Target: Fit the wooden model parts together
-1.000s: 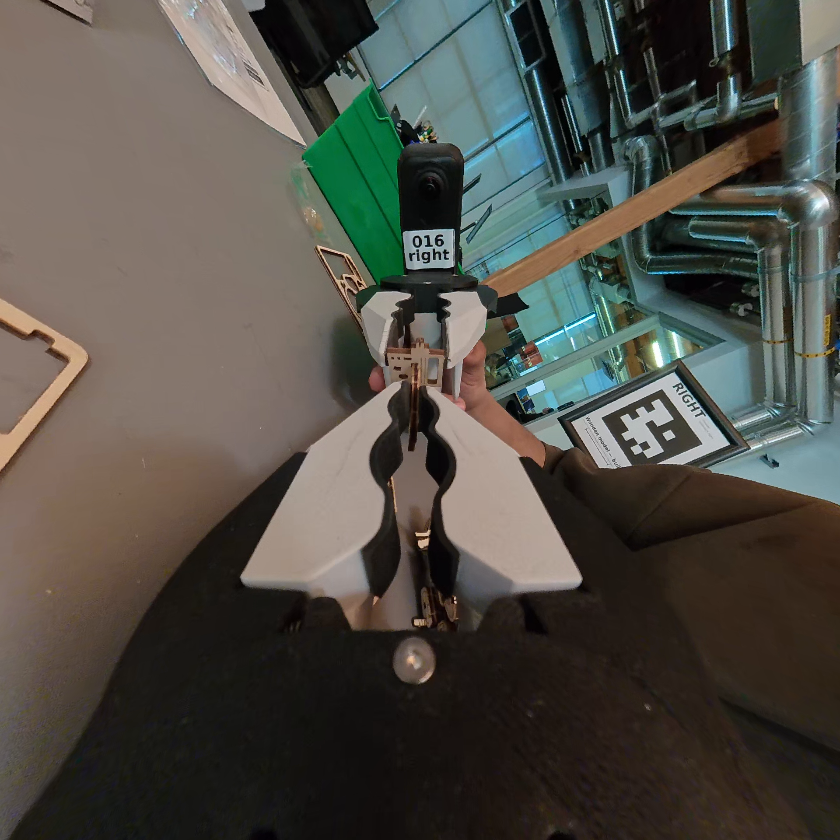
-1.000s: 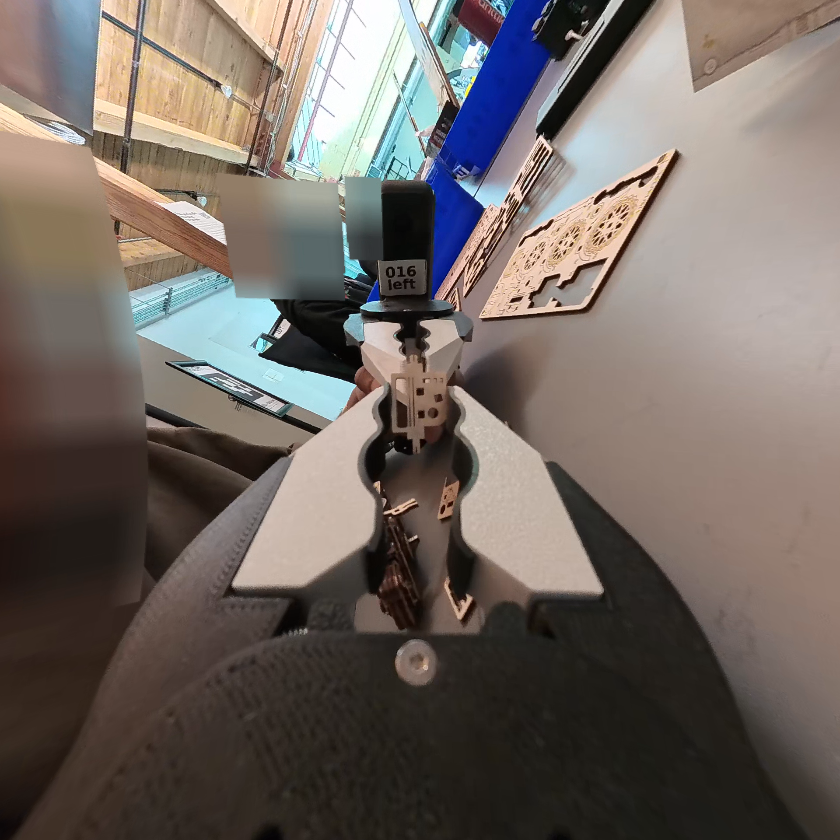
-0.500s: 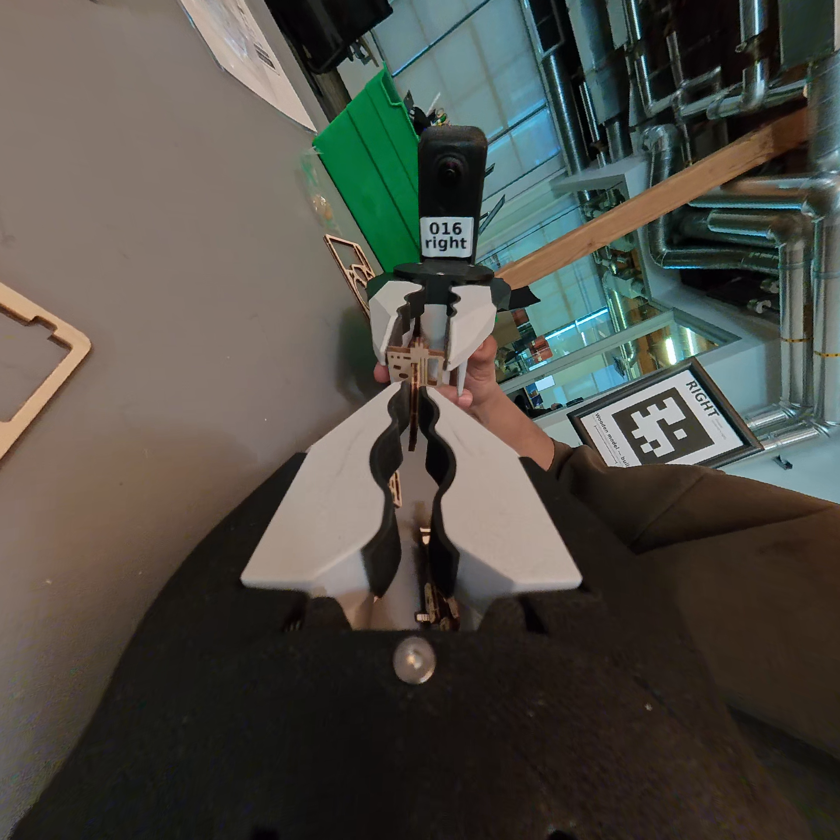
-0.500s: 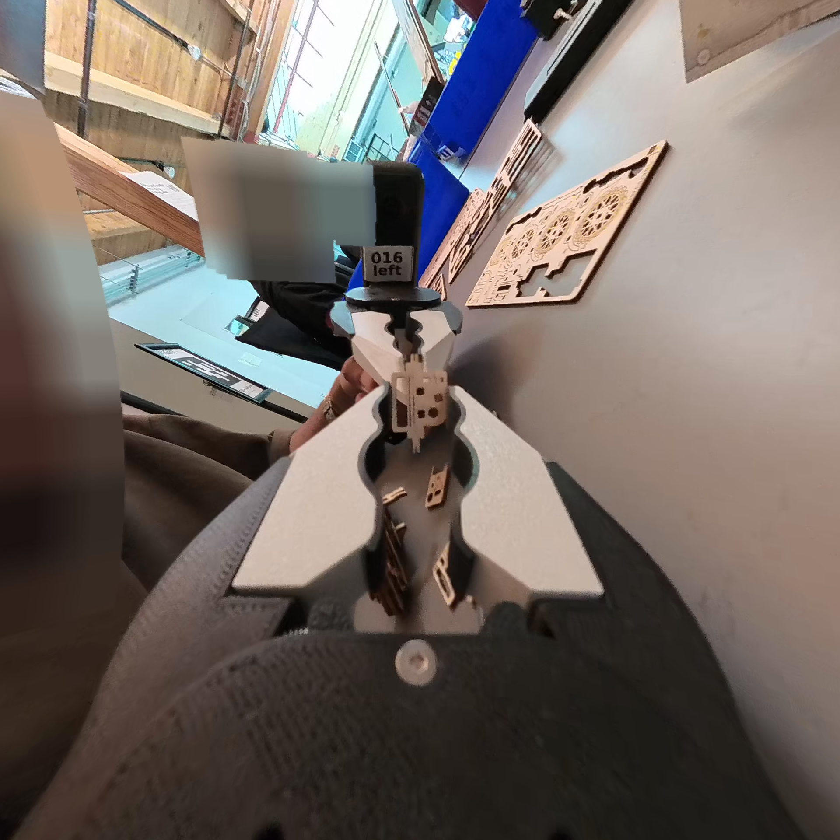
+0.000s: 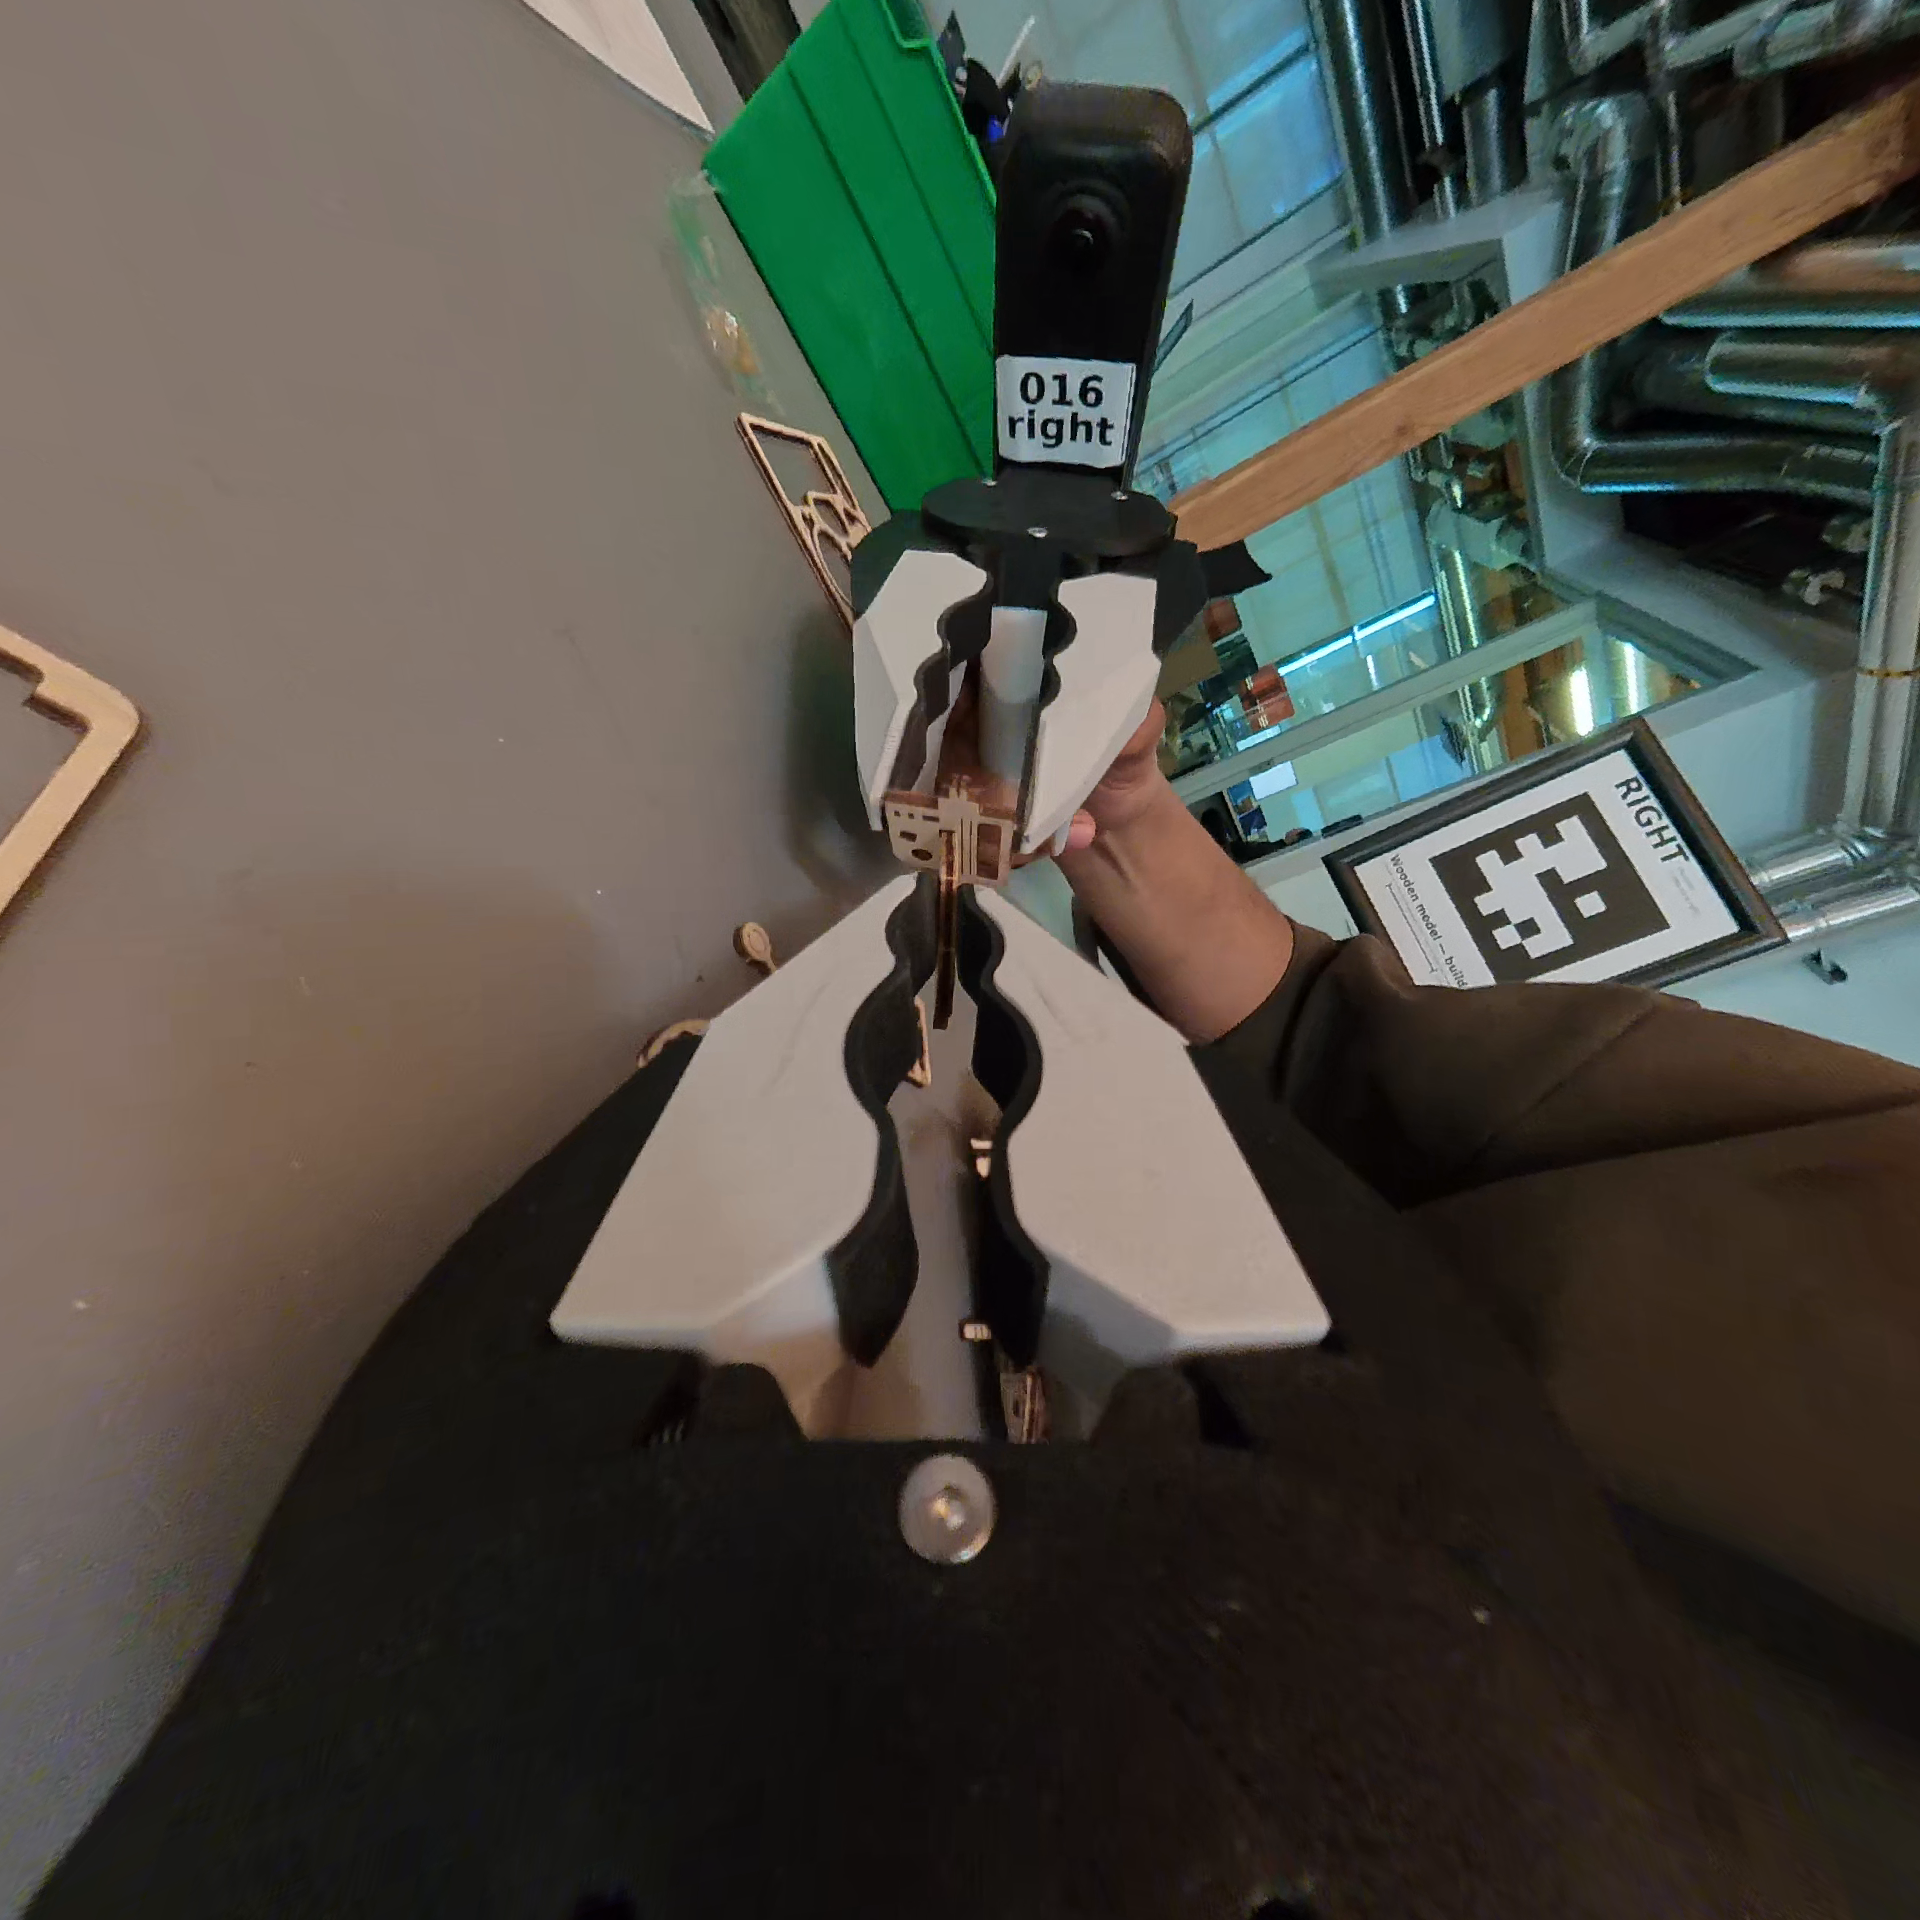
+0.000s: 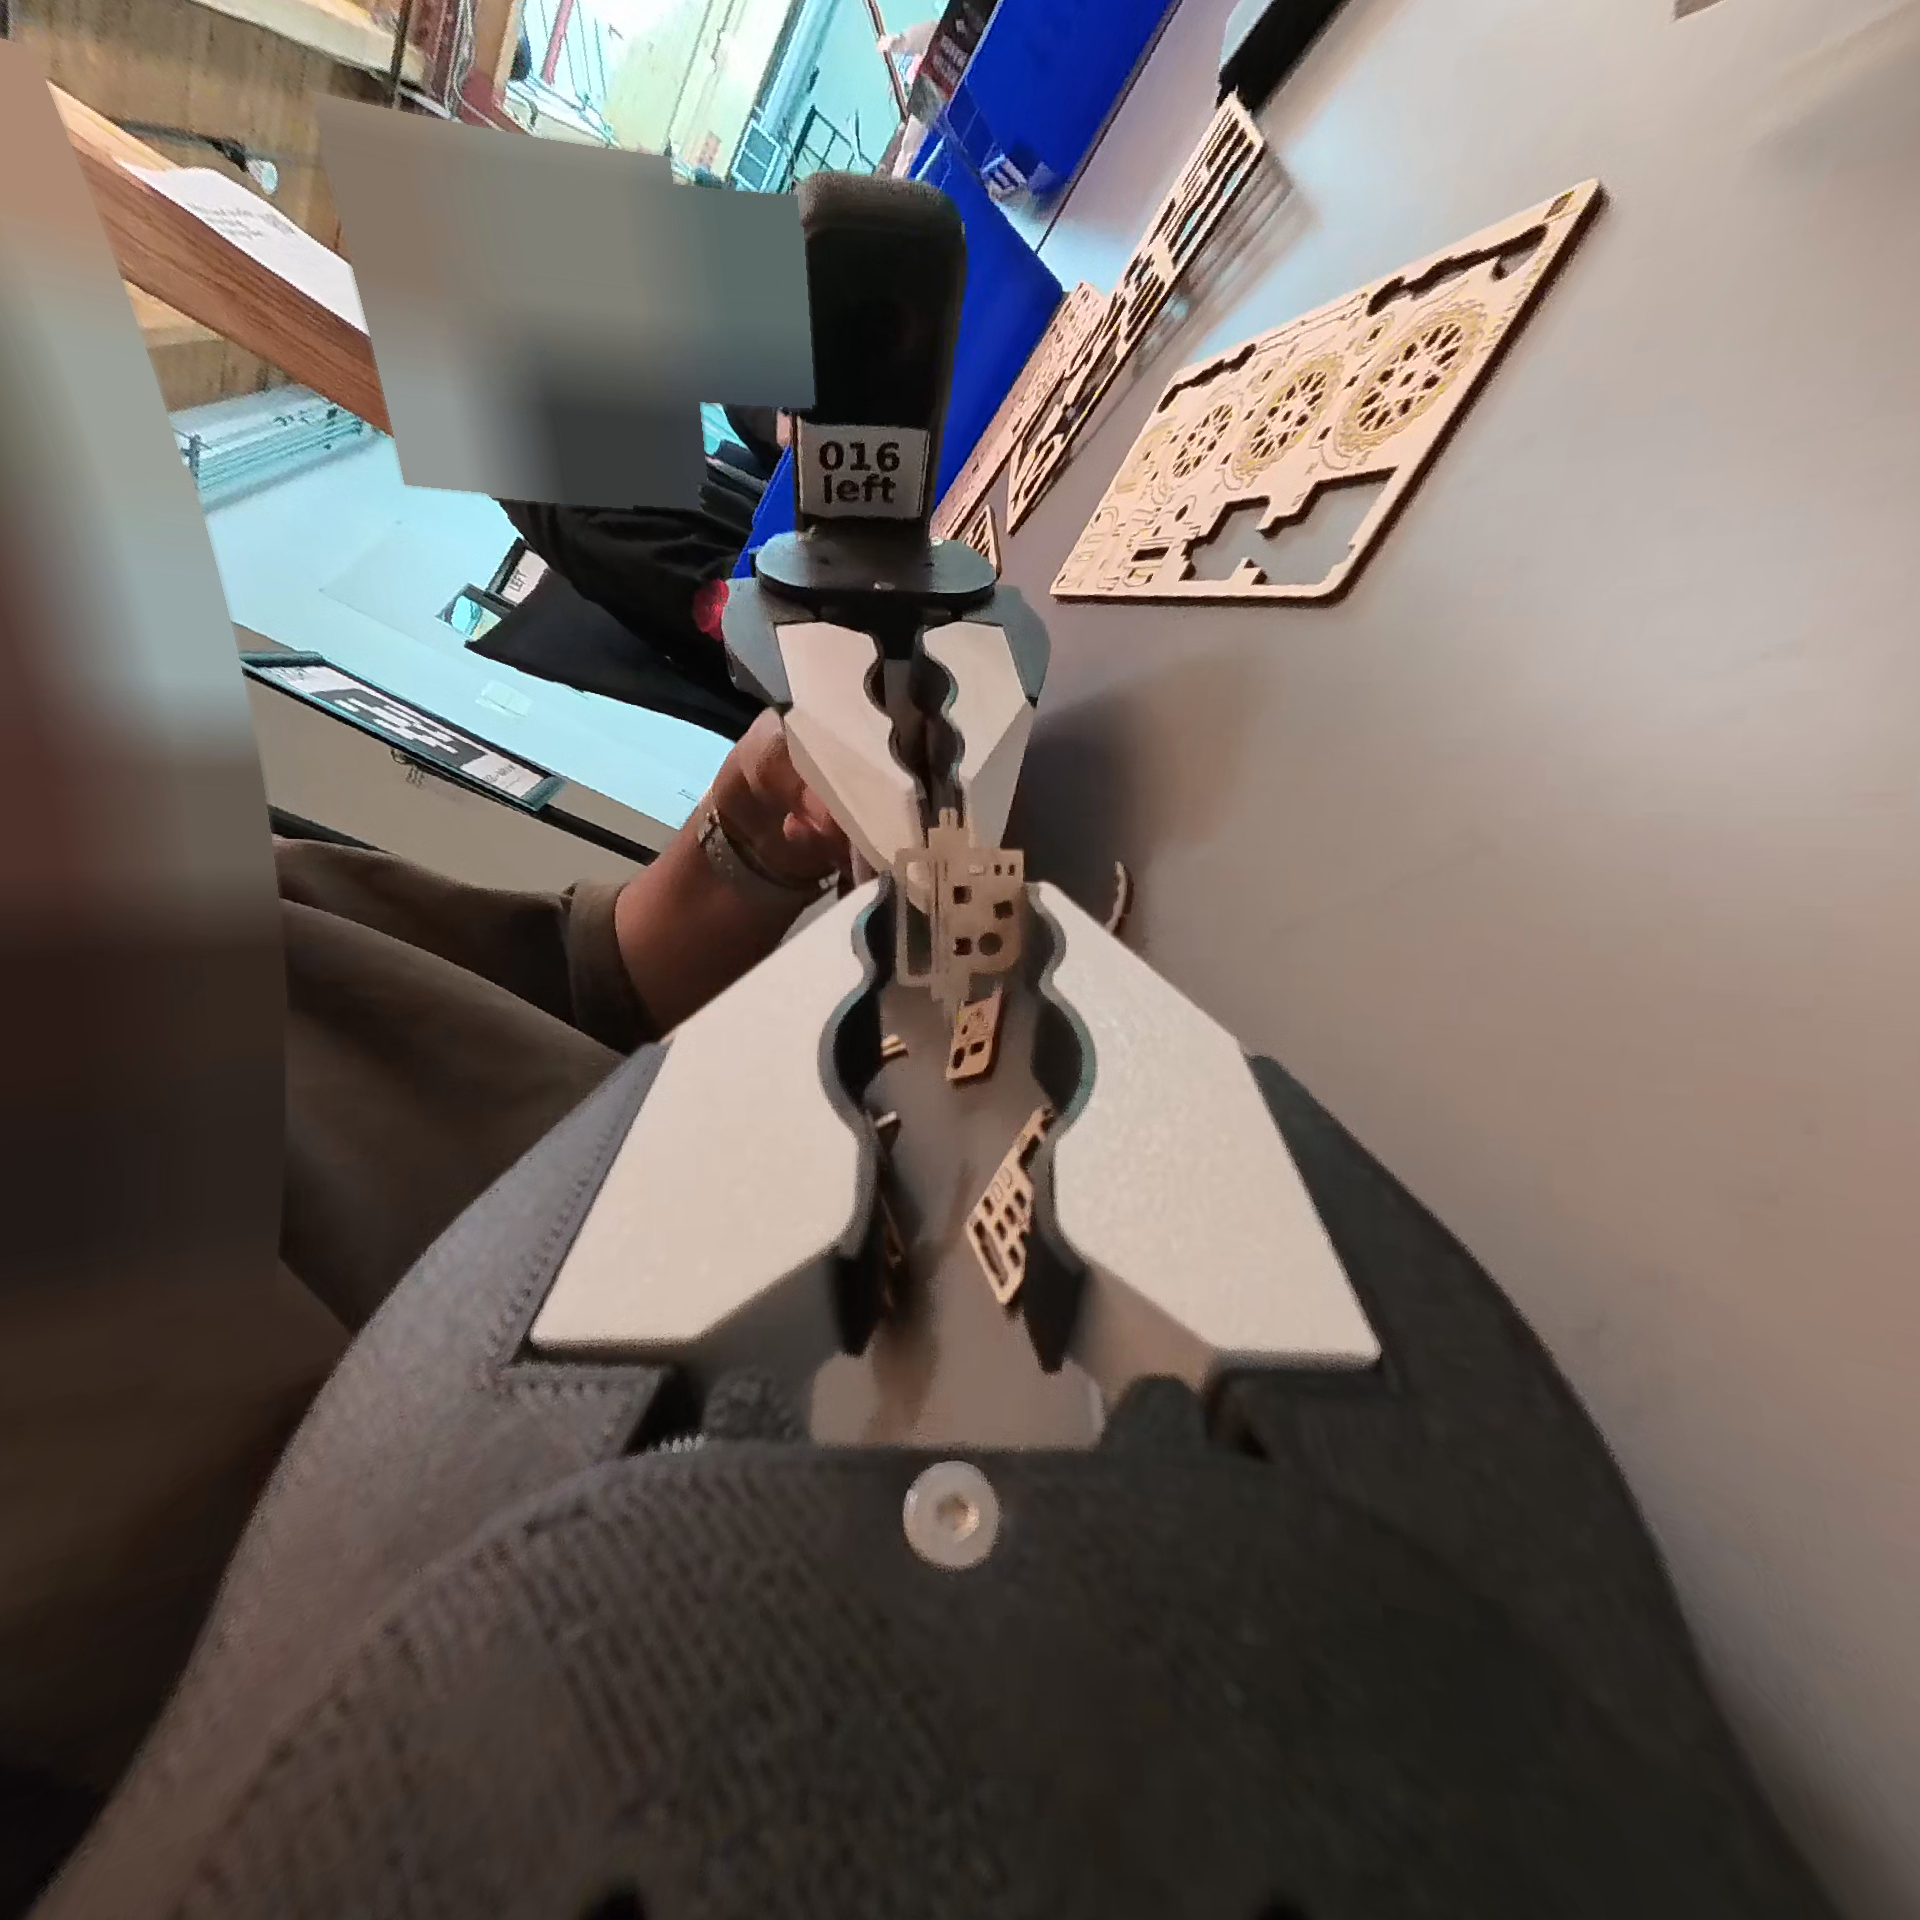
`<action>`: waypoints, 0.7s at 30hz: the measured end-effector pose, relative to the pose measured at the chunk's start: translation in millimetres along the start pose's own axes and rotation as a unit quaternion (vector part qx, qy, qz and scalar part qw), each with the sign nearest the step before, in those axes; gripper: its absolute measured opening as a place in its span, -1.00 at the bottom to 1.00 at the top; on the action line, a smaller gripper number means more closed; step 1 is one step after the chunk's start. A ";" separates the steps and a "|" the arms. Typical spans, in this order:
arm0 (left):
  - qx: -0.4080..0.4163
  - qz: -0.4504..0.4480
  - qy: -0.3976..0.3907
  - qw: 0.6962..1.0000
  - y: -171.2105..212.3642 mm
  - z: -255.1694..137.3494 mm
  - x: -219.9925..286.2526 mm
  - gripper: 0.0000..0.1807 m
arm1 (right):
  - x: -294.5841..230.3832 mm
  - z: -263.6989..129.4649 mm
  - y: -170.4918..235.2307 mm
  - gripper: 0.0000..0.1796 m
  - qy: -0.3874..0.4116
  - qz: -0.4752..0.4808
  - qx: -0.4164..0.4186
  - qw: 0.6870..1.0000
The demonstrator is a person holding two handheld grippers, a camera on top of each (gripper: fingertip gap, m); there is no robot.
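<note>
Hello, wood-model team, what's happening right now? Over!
Left gripper shut on thin strip. Right gripper shut on holed plate. Parts meeting in mid-air. Nothing blocking.

Readable stuff is pretty limited here. In the left wrist view, the right gripper (image 5: 961, 831) has a black camera stalk with a white sticker (image 5: 1060, 407) on it, with two short lines of black print. Behind the sleeve there's a dark-framed sign (image 5: 1548, 883) showing a big black-and-white square code marker, with one word along its edge and a smaller line beside it.

In the right wrist view, the left gripper (image 6: 951, 821) carries the same kind of white sticker (image 6: 862, 470). A second framed sign (image 6: 416, 717) is too steeply angled to read, and the printed sheet (image 6: 223, 213) on the wooden beam is too small.
</note>
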State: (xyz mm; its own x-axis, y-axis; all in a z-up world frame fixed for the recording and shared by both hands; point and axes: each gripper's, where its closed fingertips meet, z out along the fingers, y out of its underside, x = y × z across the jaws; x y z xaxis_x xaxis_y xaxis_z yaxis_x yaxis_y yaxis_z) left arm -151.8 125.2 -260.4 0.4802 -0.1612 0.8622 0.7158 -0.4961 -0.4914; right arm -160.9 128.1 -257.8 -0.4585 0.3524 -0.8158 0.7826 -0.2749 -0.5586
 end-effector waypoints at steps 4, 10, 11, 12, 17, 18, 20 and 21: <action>-0.020 0.008 -0.010 1.000 5.2 -1.3 -2.4 -1.00 | 1.1 3.1 4.9 -0.73 0.009 -0.007 -0.016 1.000; -0.034 0.017 -0.007 0.999 9.7 0.6 -0.5 -1.00 | -1.5 4.3 6.6 -0.73 0.001 -0.011 -0.023 1.000; -0.040 0.021 -0.010 0.999 11.7 1.8 -0.7 -1.00 | -1.6 4.8 7.4 -0.73 0.000 -0.011 -0.026 1.000; -0.046 0.026 -0.013 0.999 13.6 2.8 -0.9 -1.00 | -1.8 5.4 8.4 -0.73 0.000 -0.012 -0.030 0.999; -0.018 0.025 -0.012 0.999 4.7 1.0 -0.3 -0.99 | -2.2 4.2 -0.7 -0.74 -0.003 -0.010 -0.003 1.000; -0.013 0.025 -0.010 1.000 3.4 0.1 0.2 -0.99 | -2.9 4.1 -2.3 -0.74 -0.005 -0.009 0.004 1.000; -0.002 0.024 -0.009 1.000 0.0 -1.1 0.3 -0.99 | -2.5 3.6 -4.6 -0.74 -0.003 -0.009 0.012 1.000; 0.003 0.023 -0.009 1.000 -1.6 -1.9 0.2 -0.99 | -2.5 2.9 -5.4 -0.73 -0.003 -0.009 0.016 1.000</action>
State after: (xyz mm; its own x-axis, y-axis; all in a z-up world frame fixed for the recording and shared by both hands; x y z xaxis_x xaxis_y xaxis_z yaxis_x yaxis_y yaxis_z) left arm -153.8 124.3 -259.2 0.5212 -0.1678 0.8368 0.6958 -0.4842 -0.5304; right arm -165.2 126.1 -253.3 -0.4749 0.3529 -0.8062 0.7604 -0.2966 -0.5778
